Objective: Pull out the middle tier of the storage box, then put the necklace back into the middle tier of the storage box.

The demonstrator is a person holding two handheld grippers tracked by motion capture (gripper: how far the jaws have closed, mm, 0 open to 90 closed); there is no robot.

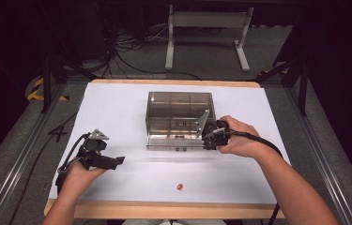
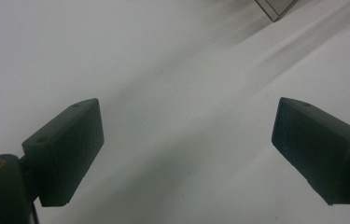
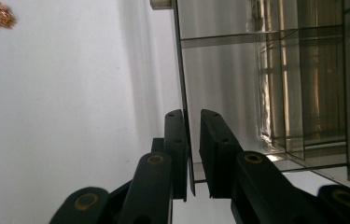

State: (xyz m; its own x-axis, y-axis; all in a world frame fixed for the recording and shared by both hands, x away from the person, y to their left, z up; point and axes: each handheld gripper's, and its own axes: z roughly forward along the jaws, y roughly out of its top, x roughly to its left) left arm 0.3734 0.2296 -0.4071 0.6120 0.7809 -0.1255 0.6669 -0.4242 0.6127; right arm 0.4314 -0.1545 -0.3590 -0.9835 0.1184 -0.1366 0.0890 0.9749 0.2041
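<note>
The right gripper [image 3: 192, 154] pinches the near-right wall of the clear smoky acrylic compartment box [image 1: 178, 112]; the left gripper [image 2: 189, 154], jaws wide and empty, hovers well to its left.

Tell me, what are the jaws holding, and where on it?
The right gripper pinches the thin front wall of the clear box, its jaws either side of the edge. The left gripper is open and holds nothing.

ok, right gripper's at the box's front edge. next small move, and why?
Probably close the right gripper fully on the clear box's front panel, then pull it. The thin panel edge sits between the nearly shut fingers; the left gripper is open over bare table.
</note>
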